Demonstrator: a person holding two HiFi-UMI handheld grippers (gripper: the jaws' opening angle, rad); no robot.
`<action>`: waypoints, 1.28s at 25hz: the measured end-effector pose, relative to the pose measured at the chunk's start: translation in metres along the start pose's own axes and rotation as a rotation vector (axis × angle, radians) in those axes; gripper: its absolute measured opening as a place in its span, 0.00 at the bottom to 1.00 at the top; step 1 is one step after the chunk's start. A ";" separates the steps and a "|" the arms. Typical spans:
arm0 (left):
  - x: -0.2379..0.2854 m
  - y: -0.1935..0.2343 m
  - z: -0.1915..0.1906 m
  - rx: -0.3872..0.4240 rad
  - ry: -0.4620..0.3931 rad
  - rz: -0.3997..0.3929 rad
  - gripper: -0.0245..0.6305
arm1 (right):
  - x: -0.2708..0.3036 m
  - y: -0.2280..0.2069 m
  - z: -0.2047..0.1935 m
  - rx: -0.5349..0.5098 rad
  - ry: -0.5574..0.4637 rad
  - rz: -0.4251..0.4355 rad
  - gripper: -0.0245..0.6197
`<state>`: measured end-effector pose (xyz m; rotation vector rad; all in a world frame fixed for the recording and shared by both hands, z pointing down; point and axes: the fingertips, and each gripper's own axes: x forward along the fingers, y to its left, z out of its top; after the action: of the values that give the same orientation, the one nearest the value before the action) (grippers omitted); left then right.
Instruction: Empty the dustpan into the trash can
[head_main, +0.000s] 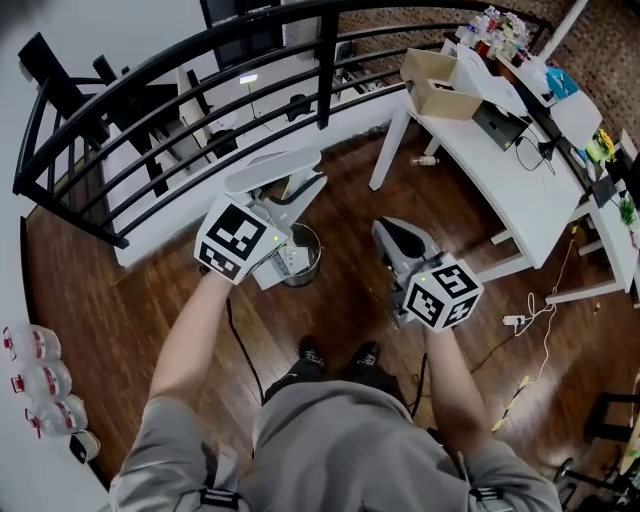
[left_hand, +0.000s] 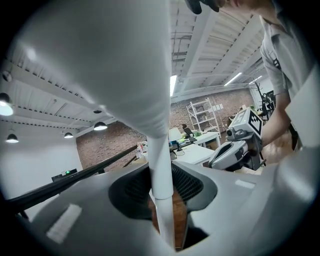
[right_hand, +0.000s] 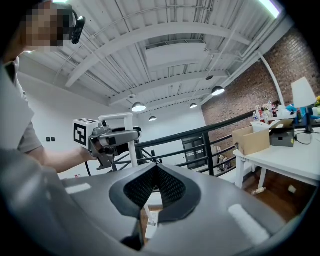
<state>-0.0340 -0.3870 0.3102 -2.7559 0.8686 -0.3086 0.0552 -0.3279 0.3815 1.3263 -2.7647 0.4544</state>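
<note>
Dustpan (head_main: 270, 168) clamped in left gripper (left_hand: 162, 197)

We note a dark wooden plank floor (head_main: 100, 300) edged by a curved black metal railing (head_main: 327, 55). A long white table (head_main: 520, 200) bears a brown cardboard box (head_main: 440, 98); red brick wall (right_hand: 250, 85) beyond, white beamed ceiling (right_hand: 170, 52) with lit pendant lamps (right_hand: 139, 107).

Left gripper (left_hand: 163, 202) jaws clamp the white handle (left_hand: 161, 165) of a dustpan (left_hand: 110, 65) looming overhead; at right, a person (left_hand: 280, 75) holds the right gripper (left_hand: 222, 156) level.
</note>
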 end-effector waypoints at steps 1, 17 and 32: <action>0.005 -0.004 0.001 0.003 0.006 -0.007 0.22 | -0.004 -0.004 0.001 0.001 -0.007 -0.003 0.04; 0.137 -0.149 0.001 0.049 0.147 -0.021 0.22 | -0.153 -0.117 0.024 -0.007 -0.066 0.067 0.04; 0.207 -0.275 -0.026 0.111 0.234 -0.191 0.22 | -0.220 -0.167 0.016 0.009 -0.066 0.061 0.04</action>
<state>0.2721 -0.2932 0.4399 -2.7383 0.6167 -0.7041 0.3244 -0.2649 0.3715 1.2842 -2.8672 0.4350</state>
